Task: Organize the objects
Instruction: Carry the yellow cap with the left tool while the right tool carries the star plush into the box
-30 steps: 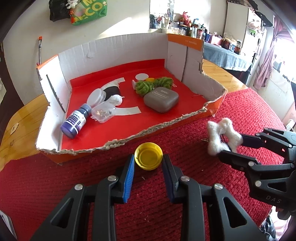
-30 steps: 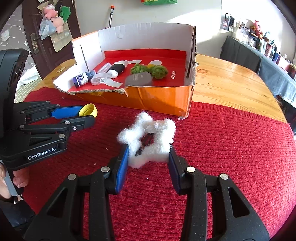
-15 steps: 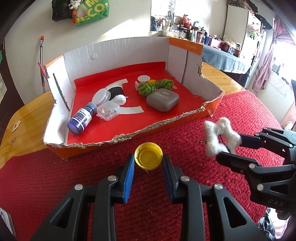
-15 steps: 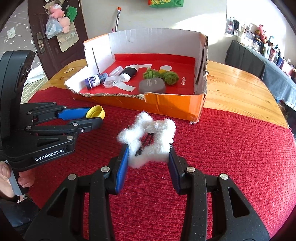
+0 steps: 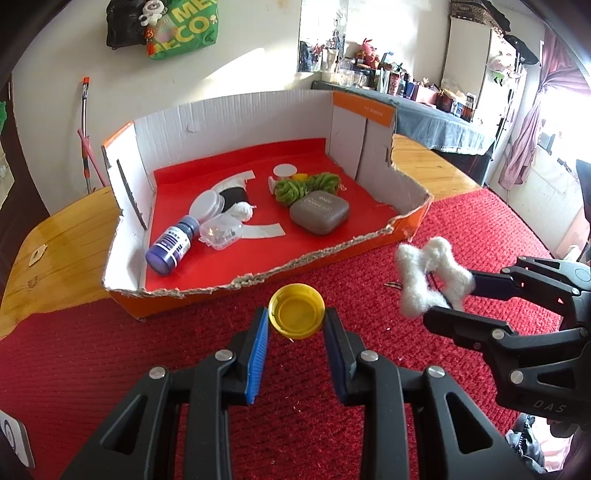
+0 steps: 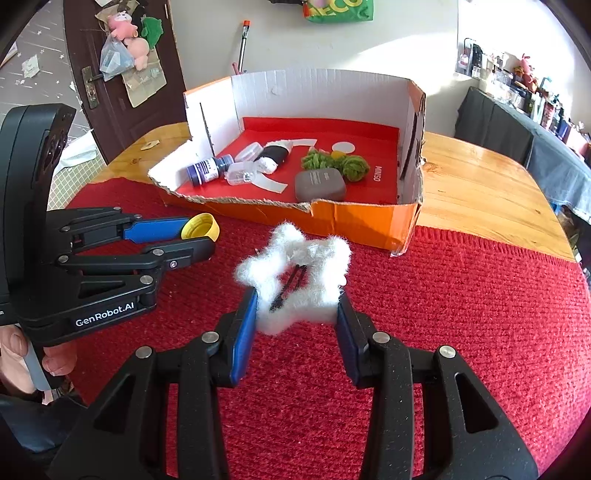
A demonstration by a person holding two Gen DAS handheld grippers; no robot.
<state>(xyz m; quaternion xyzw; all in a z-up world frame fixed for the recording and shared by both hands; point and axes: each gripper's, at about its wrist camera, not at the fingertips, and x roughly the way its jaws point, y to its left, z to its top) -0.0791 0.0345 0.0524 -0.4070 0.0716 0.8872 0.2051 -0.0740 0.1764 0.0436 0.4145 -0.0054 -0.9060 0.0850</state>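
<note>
My left gripper (image 5: 296,334) pinched the yellow cap (image 5: 297,315) at lower centre, my right gripper (image 6: 297,319) the white fuzzy star (image 6: 295,280); next, I judged, both needed carrying over the torn box wall (image 5: 295,264)

The left hand-held gripper (image 6: 197,240) carries "GenRobot.AI" in white on its black body. "DAS" is moulded into the right hand-held gripper (image 5: 448,297). The red liner of the cardboard box (image 6: 369,221) shows "MINISO". A green bag (image 5: 184,29) on the wall reads "ECO", partly cut off.
</note>
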